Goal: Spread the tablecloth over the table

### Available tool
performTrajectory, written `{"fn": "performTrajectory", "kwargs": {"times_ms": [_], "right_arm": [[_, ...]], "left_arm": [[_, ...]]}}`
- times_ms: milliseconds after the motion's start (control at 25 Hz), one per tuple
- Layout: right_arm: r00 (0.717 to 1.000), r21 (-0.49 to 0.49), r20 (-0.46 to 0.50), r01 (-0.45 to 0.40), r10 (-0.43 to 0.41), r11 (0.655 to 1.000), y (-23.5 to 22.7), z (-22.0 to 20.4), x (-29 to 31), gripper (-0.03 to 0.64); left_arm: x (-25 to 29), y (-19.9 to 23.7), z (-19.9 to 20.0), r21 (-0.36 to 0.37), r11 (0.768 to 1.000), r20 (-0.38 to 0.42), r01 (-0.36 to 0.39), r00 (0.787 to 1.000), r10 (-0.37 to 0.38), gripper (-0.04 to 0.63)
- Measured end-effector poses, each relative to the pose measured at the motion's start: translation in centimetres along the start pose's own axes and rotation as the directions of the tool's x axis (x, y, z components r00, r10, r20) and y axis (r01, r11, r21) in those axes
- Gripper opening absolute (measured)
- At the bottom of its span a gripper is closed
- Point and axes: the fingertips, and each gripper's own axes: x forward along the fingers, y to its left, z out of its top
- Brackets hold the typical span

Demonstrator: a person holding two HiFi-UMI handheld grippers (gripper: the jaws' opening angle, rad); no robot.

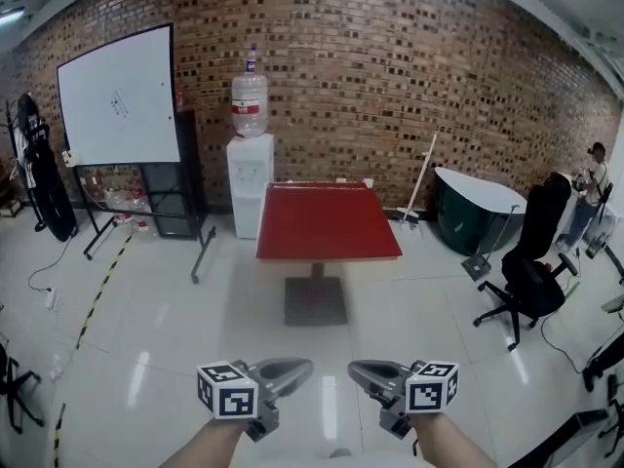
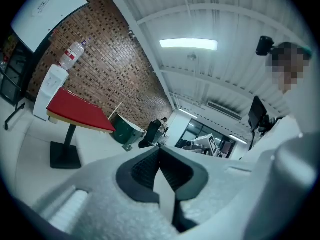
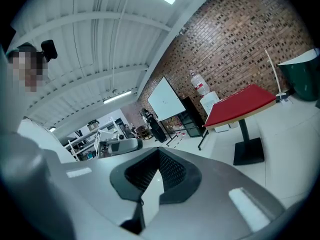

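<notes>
Closed on nothing, the left gripper point(image 1: 302, 367) and right gripper point(image 1: 359, 369) point toward the red-topped table point(image 1: 327, 224), well ahead and midway between them.

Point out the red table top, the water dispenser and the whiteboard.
red table top point(image 1: 327, 220), head view, middle of the red surface
water dispenser point(image 1: 250, 178), head view, white cabinet below the bottle
whiteboard point(image 1: 119, 103), head view, centre of the panel

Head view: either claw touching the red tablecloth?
No: left claw and right claw hang over white floor, apart from the red tablecloth.
</notes>
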Motion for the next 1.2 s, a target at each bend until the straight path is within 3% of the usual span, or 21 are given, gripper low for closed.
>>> {"fn": "performTrajectory", "kwargs": {"times_ms": [440, 1200], "right_arm": [[0.999, 0.01, 0.052, -0.018, 0.017, 1.0, 1.4, 0.1, -3.6, 0.0], [0.999, 0.014, 0.032, -0.038, 0.038, 0.999, 3.7, -2.1, -9.5, 0.0]], "left_arm": [[1.6, -4.3, -0.6, 0.011, 1.0, -0.004, -0.006, 1.0, 0.006, 0.002], [4.1, -9.8, -5.1, -0.025, 0.999, -0.053, -0.022, 0.998, 0.02, 0.002]]}}
